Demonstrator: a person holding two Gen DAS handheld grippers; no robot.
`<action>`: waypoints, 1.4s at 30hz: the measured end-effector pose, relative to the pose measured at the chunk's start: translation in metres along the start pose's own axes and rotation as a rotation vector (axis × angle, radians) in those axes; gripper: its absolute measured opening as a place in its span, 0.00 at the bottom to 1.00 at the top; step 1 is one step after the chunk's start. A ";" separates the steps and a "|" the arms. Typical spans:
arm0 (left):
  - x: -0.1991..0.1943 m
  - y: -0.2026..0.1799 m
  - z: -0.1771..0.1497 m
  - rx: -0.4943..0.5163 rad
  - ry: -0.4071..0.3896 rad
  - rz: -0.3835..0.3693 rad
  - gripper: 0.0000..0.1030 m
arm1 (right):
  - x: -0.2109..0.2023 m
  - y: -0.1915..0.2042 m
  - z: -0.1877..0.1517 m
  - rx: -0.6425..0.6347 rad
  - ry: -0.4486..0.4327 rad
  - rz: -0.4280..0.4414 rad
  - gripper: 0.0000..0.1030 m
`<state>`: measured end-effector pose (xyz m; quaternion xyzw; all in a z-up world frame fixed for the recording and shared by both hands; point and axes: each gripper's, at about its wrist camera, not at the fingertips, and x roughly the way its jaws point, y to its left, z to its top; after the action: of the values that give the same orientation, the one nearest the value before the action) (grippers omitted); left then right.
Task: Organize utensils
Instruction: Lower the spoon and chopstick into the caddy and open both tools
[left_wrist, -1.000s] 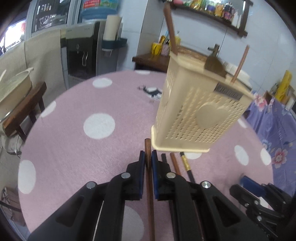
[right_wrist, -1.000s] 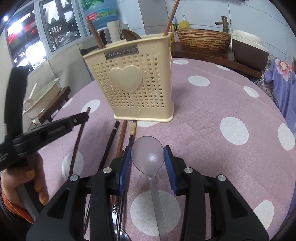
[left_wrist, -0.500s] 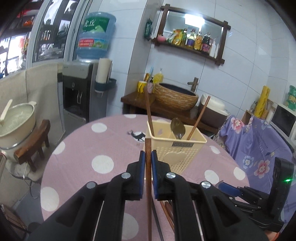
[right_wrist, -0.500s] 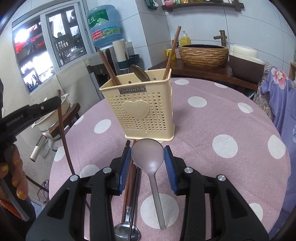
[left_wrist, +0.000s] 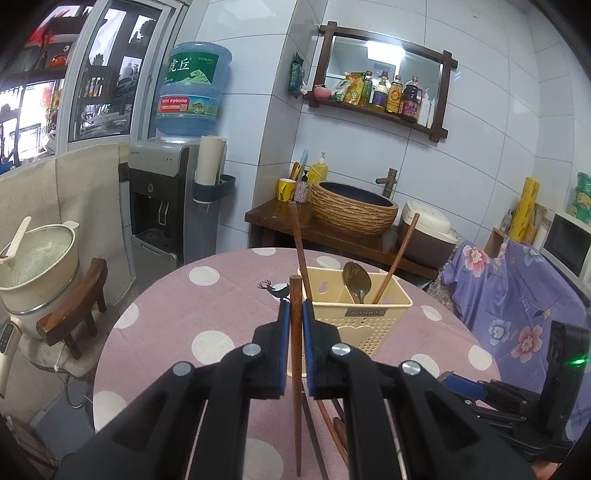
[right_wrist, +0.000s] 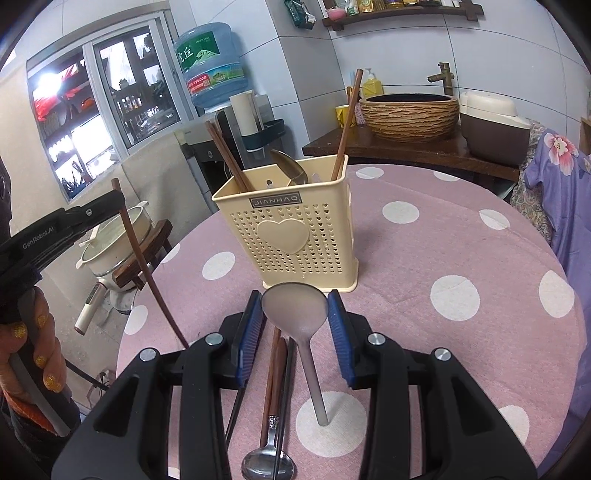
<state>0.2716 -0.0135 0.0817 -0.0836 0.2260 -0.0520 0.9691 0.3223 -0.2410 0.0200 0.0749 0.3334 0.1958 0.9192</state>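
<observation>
A cream perforated utensil caddy (right_wrist: 295, 236) stands on the pink polka-dot table (right_wrist: 443, 258), with several brown chopsticks and a metal spoon in it. My left gripper (left_wrist: 295, 314) is shut on a brown chopstick (left_wrist: 295, 369), held nearly upright in the air in front of the caddy (left_wrist: 365, 325). The right wrist view shows that left gripper (right_wrist: 118, 199) and its chopstick (right_wrist: 147, 273) left of the caddy. My right gripper (right_wrist: 294, 306) is shut on the bowl of a grey spoon (right_wrist: 295, 306), whose handle hangs down toward the table.
Loose chopsticks (right_wrist: 275, 369) and a metal spoon (right_wrist: 267, 465) lie on the table under the right gripper. A pot on a wooden stool (left_wrist: 70, 314) and a water dispenser (left_wrist: 162, 206) stand to the left. A side table with a basin (left_wrist: 351, 210) is behind; purple floral cloth (left_wrist: 517, 295) hangs right.
Both grippers have risen. The left one lifted its chopstick off the table and drew back from the caddy. The right one carried the grey spoon up with it.
</observation>
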 end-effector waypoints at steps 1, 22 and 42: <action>0.000 0.000 0.002 0.000 -0.002 -0.004 0.08 | 0.000 0.001 0.001 -0.002 -0.001 0.001 0.36; -0.015 -0.025 0.091 0.039 -0.063 -0.153 0.08 | -0.028 0.029 0.107 -0.063 -0.134 0.036 0.36; 0.062 -0.041 0.110 0.067 -0.044 -0.059 0.08 | 0.051 0.011 0.149 -0.007 -0.156 -0.097 0.36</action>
<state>0.3735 -0.0467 0.1601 -0.0587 0.2003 -0.0860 0.9742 0.4499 -0.2115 0.1074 0.0706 0.2633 0.1457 0.9510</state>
